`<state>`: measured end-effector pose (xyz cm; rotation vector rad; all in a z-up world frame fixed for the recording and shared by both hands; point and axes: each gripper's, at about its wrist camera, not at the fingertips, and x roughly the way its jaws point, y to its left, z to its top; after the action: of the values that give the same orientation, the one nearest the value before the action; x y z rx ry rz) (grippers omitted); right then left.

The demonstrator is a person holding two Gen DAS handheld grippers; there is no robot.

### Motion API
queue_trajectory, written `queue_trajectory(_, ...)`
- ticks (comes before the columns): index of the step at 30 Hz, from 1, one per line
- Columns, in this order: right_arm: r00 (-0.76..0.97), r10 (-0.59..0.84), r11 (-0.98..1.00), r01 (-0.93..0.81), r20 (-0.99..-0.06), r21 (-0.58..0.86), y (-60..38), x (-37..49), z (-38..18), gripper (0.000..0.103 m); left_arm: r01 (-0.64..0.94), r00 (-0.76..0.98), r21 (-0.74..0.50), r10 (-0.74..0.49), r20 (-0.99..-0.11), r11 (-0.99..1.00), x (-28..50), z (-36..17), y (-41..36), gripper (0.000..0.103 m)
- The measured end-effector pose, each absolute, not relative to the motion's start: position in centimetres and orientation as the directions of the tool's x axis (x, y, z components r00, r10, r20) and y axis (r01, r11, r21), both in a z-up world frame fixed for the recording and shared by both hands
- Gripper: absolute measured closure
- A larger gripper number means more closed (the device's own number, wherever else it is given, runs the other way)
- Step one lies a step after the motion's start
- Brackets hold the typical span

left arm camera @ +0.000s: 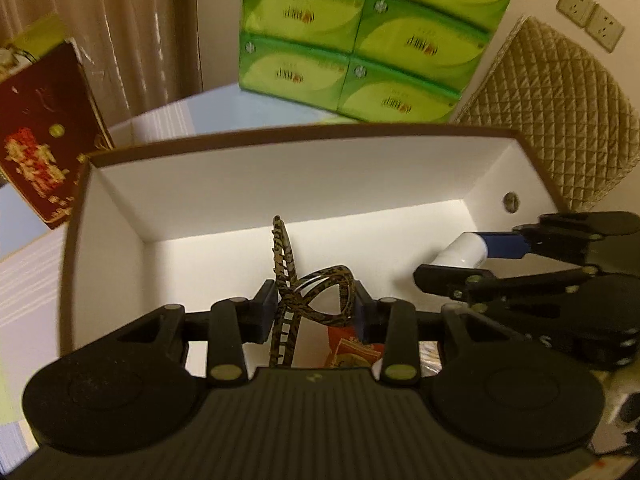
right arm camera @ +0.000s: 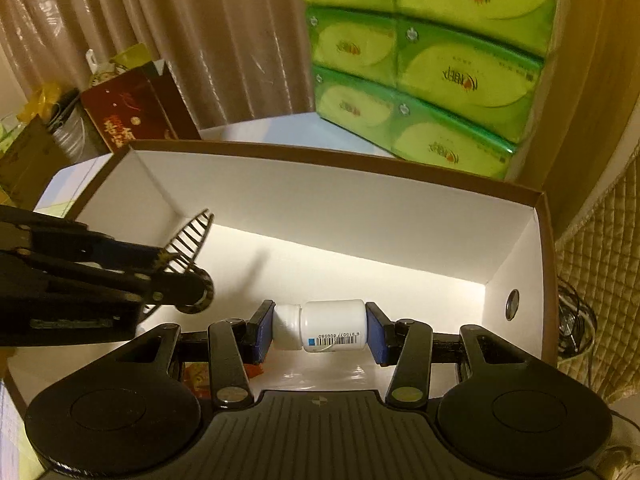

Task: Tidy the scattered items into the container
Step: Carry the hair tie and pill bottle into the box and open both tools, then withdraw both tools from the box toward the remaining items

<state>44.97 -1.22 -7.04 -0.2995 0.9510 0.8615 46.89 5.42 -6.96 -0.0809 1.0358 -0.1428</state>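
Your left hand-held gripper (left arm camera: 316, 312) clamps the hair claw (left arm camera: 310, 296); your right hand-held gripper (right arm camera: 320, 330) clamps the bottle (right arm camera: 324, 330), long axis crosswise. Both hang over the box (right arm camera: 320, 216) floor, lower centre of frame.

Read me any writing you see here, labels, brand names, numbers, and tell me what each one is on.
Digits under the barcode on the white bottle: they look like "6 91507 600050", too small to be sure.
Green tissue packs: a dark and red brand logo on each, not legible.
Dark red box: gold and red characters, blurred, unreadable.
Red packet in the white box: print unreadable.
Hair claw: none.
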Motion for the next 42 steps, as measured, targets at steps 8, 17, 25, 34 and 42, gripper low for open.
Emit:
queue_trajectory(8, 0.271, 0.499, 0.634, -0.761, -0.823, 0.133, -0.5, 45.5, -7.7, 0.059, 0.027, 0.444, -0.150, -0.146, -0.884, 0.988, 48.6, -9.1, 5.5, 0.070)
queue_trajectory(17, 0.257, 0.491, 0.634, -0.761, -0.833, 0.138, -0.1, 45.7, -8.3, 0.059, 0.033, 0.475, -0.133, -0.132, -0.870, 0.991, 47.8, -7.8, 6.7, 0.056)
queue_trajectory(25, 0.247, 0.509, 0.609, -0.780, -0.824, 0.143, 0.4, 45.1, -8.4, 0.056, 0.029, 0.484, -0.144, -0.140, -0.864, 0.989, 47.0, -6.9, 6.9, 0.056)
queue_trajectory(34, 0.257, 0.522, 0.591, -0.797, -0.814, 0.127, -1.0, 44.1, -7.4, 0.028, 0.026, 0.501, -0.134, -0.129, -0.856, 0.991, 45.8, -5.7, 6.7, 0.053)
queue_trajectory(42, 0.235, 0.494, 0.583, -0.804, -0.837, 0.118, -2.8, 42.2, -7.1, 0.028, 0.042, 0.503, -0.111, -0.117, -0.856, 0.993, 43.7, -5.1, 5.9, 0.051)
